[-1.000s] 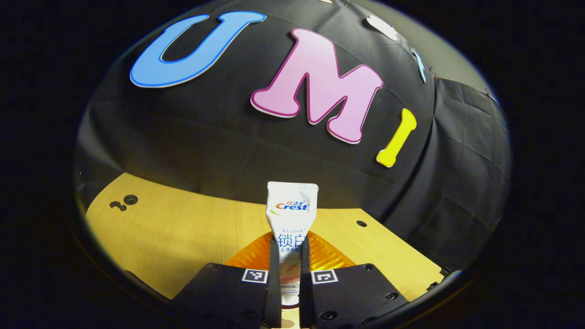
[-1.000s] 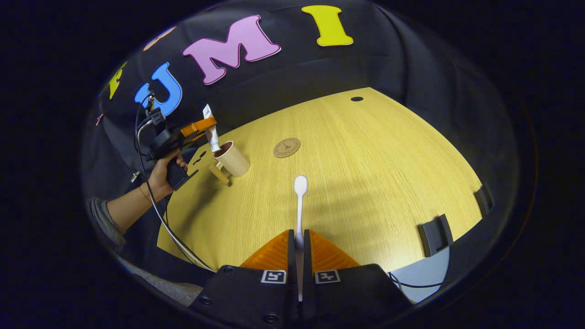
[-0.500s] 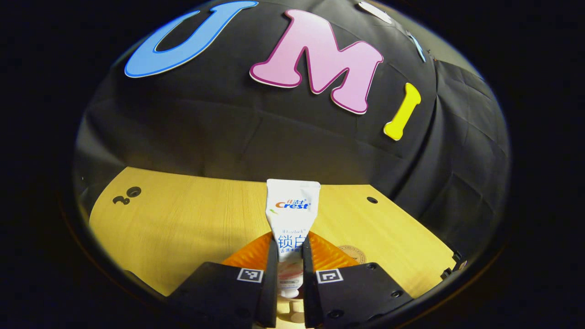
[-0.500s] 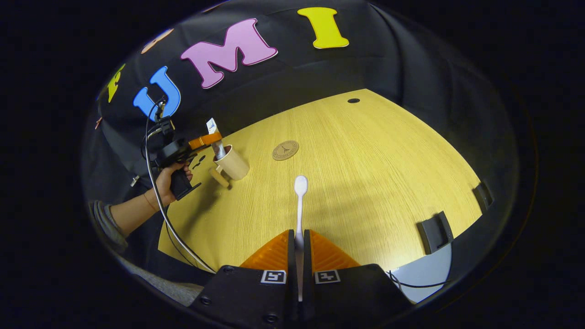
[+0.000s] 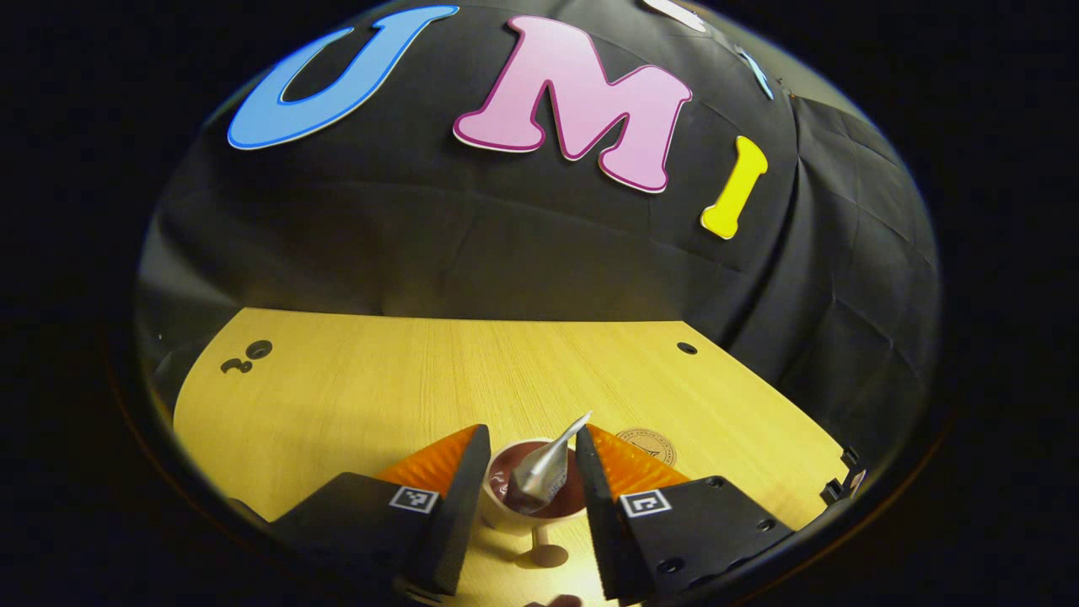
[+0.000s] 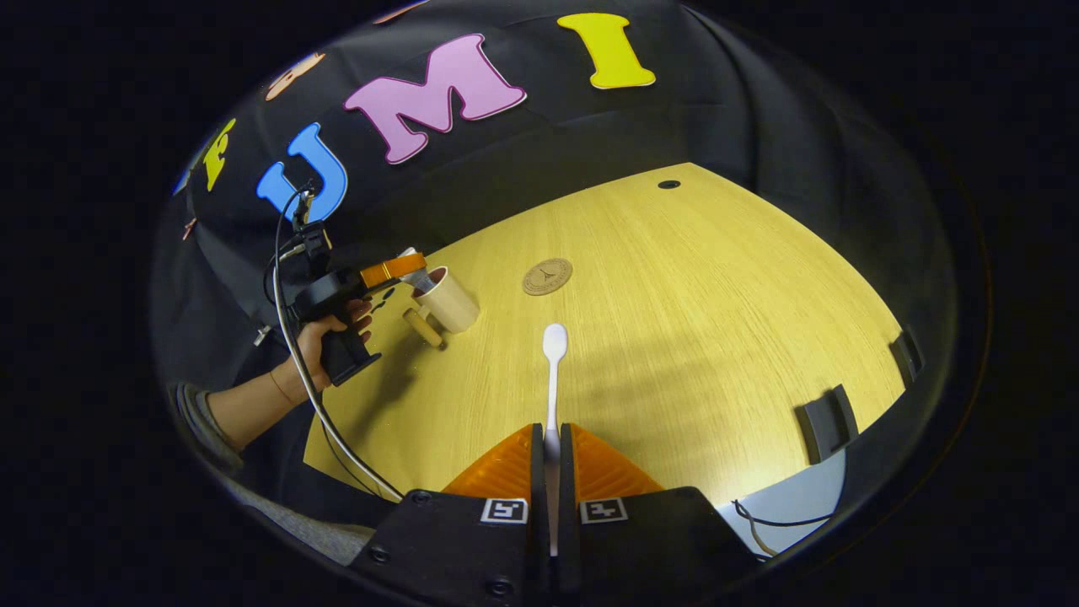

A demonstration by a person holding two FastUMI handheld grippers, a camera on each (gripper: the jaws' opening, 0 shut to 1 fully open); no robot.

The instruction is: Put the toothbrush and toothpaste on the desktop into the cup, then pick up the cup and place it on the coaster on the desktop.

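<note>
While the left gripper hangs just over the cup, its jaws are spread wide and the toothpaste leans inside the cup between them, free of both fingers. Half a second ago that tube was still clamped upright! Right of the cup, the coaster lies bare on the desk. Over to the right gripper: it stays clenched on the toothbrush, brush head forward above the desk, well apart from the cup.
</note>
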